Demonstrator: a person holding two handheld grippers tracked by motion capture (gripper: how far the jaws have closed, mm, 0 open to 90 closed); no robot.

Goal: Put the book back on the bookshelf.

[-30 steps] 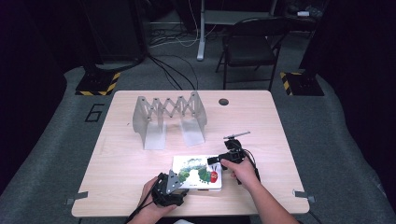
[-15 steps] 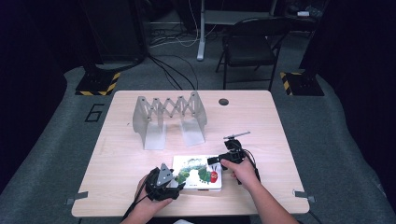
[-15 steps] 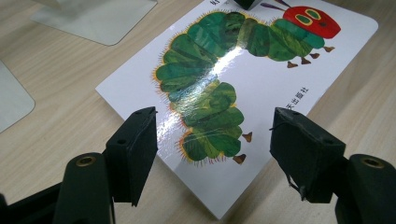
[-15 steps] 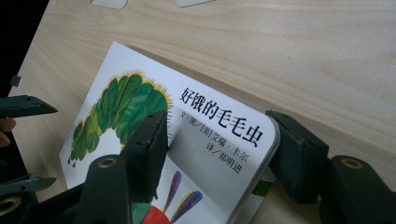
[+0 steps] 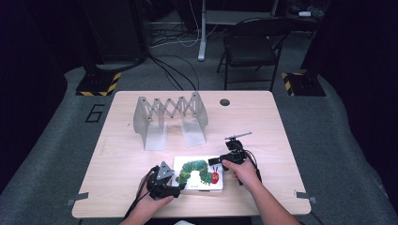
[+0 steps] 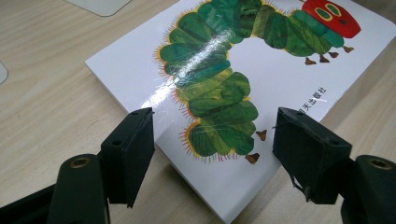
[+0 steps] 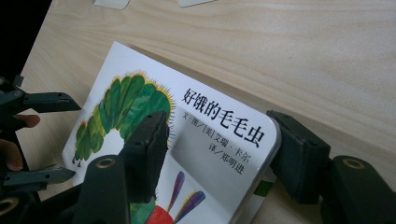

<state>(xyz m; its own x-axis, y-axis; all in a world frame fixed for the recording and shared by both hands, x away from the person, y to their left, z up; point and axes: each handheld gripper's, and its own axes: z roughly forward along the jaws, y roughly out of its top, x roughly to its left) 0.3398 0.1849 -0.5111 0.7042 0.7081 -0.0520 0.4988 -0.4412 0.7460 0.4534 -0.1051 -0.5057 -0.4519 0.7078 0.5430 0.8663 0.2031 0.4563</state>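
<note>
White, glossy picture book (image 5: pixel 199 174) with a green caterpillar on its cover lies near the front edge of the pale wooden table (image 5: pixel 263 122); the left claw (image 6: pixel 212 140) hovers released over the book's corner, jaws apart on either side, having just opened a little; the right claw (image 7: pixel 219 149) straddles the book's raised cover corner, jaws just widened, pads not clearly pressing; a grey folding rack (image 5: pixel 170 119) stands behind.
</note>
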